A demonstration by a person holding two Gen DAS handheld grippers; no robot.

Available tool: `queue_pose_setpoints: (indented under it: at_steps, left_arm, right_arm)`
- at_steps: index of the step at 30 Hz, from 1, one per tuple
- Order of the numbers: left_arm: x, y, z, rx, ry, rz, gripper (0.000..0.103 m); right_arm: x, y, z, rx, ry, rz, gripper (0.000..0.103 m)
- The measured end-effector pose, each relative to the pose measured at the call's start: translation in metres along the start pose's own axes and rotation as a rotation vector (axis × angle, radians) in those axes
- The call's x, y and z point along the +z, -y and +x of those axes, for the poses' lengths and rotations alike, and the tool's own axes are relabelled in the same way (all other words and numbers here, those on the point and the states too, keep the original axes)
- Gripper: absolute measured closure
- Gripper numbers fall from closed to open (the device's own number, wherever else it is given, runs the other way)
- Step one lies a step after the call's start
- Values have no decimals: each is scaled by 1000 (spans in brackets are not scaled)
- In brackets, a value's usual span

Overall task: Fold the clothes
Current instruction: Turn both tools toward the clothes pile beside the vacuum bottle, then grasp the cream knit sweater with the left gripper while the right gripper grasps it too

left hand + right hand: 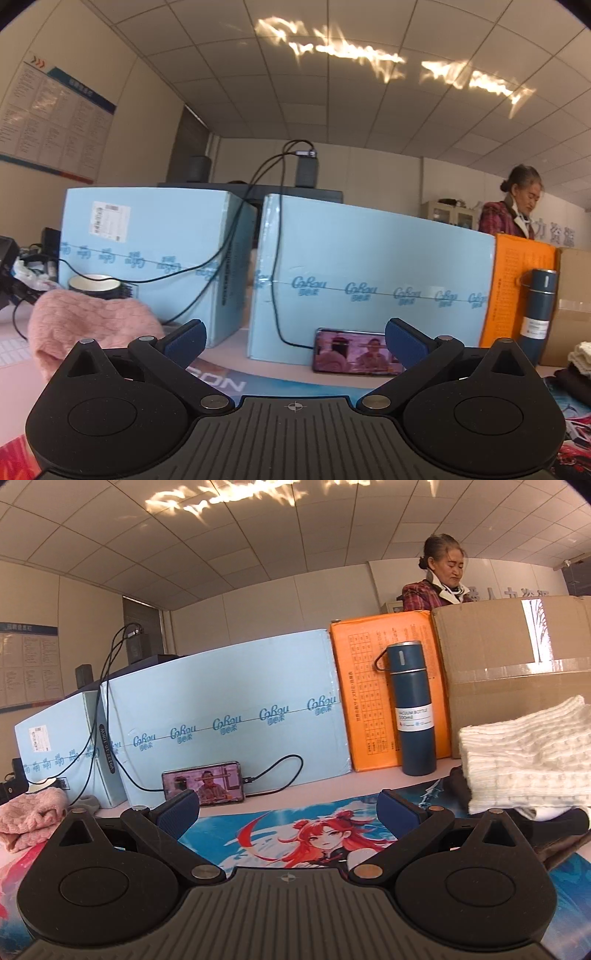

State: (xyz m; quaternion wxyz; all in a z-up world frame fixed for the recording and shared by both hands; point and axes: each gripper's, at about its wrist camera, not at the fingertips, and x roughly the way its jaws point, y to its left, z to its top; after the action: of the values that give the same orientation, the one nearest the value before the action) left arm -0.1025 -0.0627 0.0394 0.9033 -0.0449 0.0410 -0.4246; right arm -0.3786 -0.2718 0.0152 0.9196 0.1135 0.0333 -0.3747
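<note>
On worktop: one crumpled pink knit garment (88, 325) left, one folded white knit stack (524, 757) right. Left hand-held gripper (295, 343) and right hand-held gripper (288, 812) both spread apart, empty.

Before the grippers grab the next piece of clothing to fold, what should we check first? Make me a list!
1. Left gripper open and holding nothing: ok.
2. Right gripper open and holding nothing: ok.
3. Pink knit garment waiting unfolded at the left: ok.
4. White knit already folded on the dark clothes at the right: ok.
5. Bare anime mat ahead to fold on: ok.
6. Phone, its cable and the vacuum bottle stand behind the mat, off the folding space: ok.
</note>
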Motion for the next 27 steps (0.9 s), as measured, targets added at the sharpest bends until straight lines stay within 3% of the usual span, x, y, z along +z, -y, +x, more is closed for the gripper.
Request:
queue_pose_setpoints:
  at_steps: [5,10,15,18,22,27]
  left_arm:
    - [7,53,29,-262,-62,-16,0]
    - [4,101,63,-504,-182,-149,0]
    - [-12,160,102,-746,-412,-341,0]
    - [-29,185,120,-812,-540,-463,0]
    - [-57,203,140,-851,-688,-646,0]
    - [-77,212,145,-874,-719,-643,0]
  right_arm:
    - [0,41,-22,-174,54,-75,0]
    - [1,71,-36,-336,99,-206,0]
    - [1,97,-26,-477,62,-334,0]
    - [-1,113,-10,-521,-16,-382,0]
    - [-4,123,21,-490,-136,-424,0]
    - [-7,114,63,-472,-220,-571,0]
